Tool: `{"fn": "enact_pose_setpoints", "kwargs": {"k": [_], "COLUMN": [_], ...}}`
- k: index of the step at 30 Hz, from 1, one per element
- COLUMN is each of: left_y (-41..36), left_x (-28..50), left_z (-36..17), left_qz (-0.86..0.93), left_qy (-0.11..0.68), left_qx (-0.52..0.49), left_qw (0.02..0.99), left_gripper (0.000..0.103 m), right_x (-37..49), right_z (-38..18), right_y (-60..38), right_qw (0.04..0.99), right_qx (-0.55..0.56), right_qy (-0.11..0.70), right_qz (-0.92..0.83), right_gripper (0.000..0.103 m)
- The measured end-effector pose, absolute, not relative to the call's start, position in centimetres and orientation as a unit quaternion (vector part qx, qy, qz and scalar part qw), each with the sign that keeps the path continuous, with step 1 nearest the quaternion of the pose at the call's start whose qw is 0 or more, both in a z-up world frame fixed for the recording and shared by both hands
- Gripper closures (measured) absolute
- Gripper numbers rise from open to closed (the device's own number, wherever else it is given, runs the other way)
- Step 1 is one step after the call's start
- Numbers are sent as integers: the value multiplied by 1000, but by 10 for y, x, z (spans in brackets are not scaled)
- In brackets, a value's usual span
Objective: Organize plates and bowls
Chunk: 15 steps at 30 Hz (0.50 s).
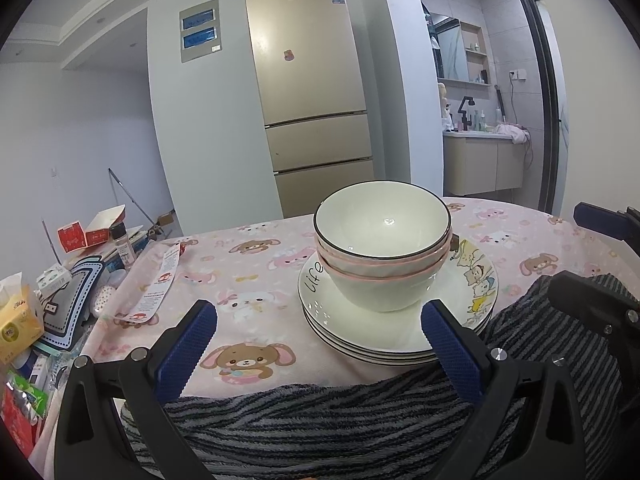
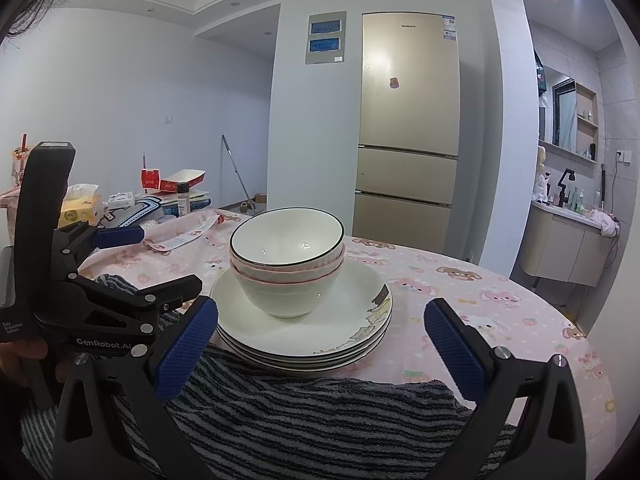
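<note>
Three nested white bowls (image 1: pixel 382 246) (image 2: pixel 286 258), the top one black-rimmed and the lower two pink-rimmed, stand on a stack of white cartoon-printed plates (image 1: pixel 474 300) (image 2: pixel 360 320) on the pink tablecloth. My left gripper (image 1: pixel 320 328) is open just in front of the plates, nothing between its blue pads. My right gripper (image 2: pixel 322 326) is open too, the plate stack's near edge between its fingers' line, untouched. In the right wrist view the left gripper (image 2: pixel 152 258) shows at the left, also open.
A grey striped towel (image 1: pixel 320 420) (image 2: pixel 304 420) lies at the table's near edge under both grippers. Boxes, a tissue pack (image 1: pixel 18 320) and a spice jar (image 1: pixel 122 242) crowd the table's left side. A paper tag (image 1: pixel 156 284) lies on the cloth. A fridge (image 1: pixel 312 96) stands behind.
</note>
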<state>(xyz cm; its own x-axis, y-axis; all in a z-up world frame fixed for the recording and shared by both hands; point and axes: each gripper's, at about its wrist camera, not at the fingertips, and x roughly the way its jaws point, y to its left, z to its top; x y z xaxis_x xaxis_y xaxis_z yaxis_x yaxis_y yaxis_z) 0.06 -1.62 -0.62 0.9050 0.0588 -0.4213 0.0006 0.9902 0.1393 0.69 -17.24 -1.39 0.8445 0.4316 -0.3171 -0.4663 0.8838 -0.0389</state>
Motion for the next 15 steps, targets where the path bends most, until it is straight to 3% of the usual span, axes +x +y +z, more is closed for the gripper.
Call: {"fn": "enact_pose_setpoints", "kwargs": {"k": [15], "left_y": [-15], "left_x": [0], "left_z": [-6], "left_qz": [14], "left_qy": [219], "left_qx": [62], "left_qw": [974], "left_gripper": [0], "right_x": [10], "right_z": [-15], "right_y": [-173], "right_qw": [957], "right_qx": [-55], "right_qy": [160], "right_qz": [234], "right_gripper": [0]}}
